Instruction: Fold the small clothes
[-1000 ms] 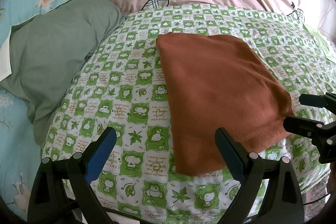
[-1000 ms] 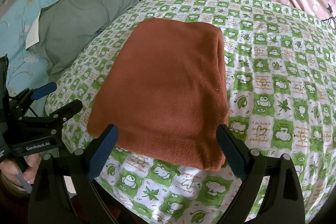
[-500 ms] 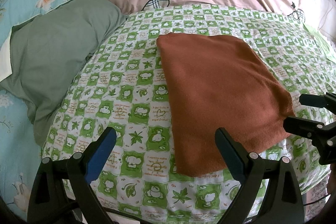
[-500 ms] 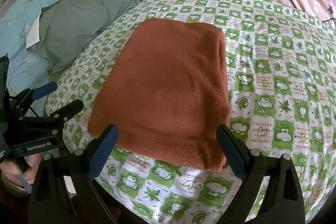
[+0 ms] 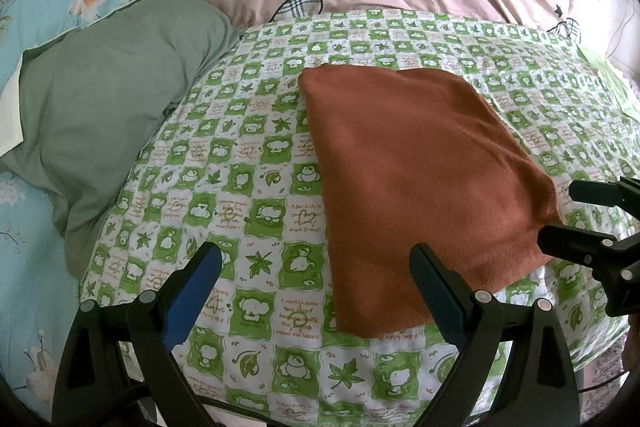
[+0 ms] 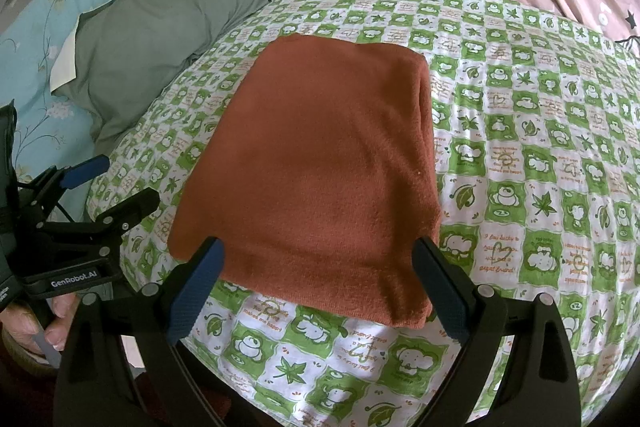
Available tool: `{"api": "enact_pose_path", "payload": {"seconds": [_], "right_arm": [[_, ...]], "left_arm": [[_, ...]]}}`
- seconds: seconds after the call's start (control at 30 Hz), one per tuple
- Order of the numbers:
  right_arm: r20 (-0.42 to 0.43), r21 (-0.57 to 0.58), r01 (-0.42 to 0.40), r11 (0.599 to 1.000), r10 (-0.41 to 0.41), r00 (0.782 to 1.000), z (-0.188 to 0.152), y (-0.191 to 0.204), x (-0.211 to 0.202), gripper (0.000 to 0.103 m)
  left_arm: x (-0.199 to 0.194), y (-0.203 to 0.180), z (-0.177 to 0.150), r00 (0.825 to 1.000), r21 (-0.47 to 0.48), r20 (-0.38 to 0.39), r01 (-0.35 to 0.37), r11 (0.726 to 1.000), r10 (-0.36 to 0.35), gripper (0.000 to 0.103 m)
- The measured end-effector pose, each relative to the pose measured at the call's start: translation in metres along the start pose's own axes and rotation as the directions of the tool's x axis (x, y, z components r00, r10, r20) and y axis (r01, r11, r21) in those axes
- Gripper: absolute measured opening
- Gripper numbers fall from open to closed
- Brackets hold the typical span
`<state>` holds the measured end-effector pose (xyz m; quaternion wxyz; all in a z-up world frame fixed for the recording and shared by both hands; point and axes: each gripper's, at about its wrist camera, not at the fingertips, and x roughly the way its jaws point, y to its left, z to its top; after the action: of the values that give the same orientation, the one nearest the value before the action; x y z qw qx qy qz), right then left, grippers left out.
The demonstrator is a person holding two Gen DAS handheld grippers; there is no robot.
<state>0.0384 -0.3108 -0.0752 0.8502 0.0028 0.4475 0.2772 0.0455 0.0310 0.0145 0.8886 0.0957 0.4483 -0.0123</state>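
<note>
The rust cloth (image 6: 320, 163) lies flat on the green checked sheet (image 6: 540, 163) as a tidy rectangle, its right edge doubled over, so at least one fold looks done. Both the left gripper (image 5: 316, 291) and right gripper (image 6: 320, 283) hover at its near edge, jaws spread wide and empty. Whether another fold remains is unclear.

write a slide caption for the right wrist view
Right gripper open at the near edge of a folded rust-brown cloth on a green-checked sheet, left gripper open alongside.
</note>
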Motion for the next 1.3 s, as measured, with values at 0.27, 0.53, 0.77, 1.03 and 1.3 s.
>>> {"api": "enact_pose_path", "payload": {"seconds": [0.27,0.53,0.77,1.03,1.3], "right_arm": [[0.000,0.001,0.001,1.000,-0.001,1.000,-0.0001,0.0001,0.0002,0.095],[0.001,0.001,0.002,1.000,-0.002,1.000,0.0000,-0.0003,0.0001,0.095],[0.000,0.000,0.001,1.000,-0.001,1.000,0.0005,0.0000,0.0002,0.095],[0.000,-0.001,0.000,1.000,0.000,1.000,0.0003,-0.0004,0.0001,0.095],[0.000,0.000,0.000,1.000,0.000,1.000,0.0008,0.0005,0.0007,0.095]], "left_arm": [[-0.0002,-0.0007,-0.0001,1.000,0.000,0.001,-0.001,1.000,0.001,0.095],[-0.0006,-0.0010,0.0004,1.000,0.002,0.002,-0.001,1.000,0.001,0.095],[-0.0007,-0.0014,0.0003,1.000,0.003,0.002,-0.002,1.000,0.002,0.095],[0.0002,-0.0011,0.0022,1.000,0.006,0.006,0.001,1.000,-0.001,0.095],[0.0010,-0.0013,0.0026,1.000,0.014,0.009,0.001,1.000,-0.001,0.095]]}}
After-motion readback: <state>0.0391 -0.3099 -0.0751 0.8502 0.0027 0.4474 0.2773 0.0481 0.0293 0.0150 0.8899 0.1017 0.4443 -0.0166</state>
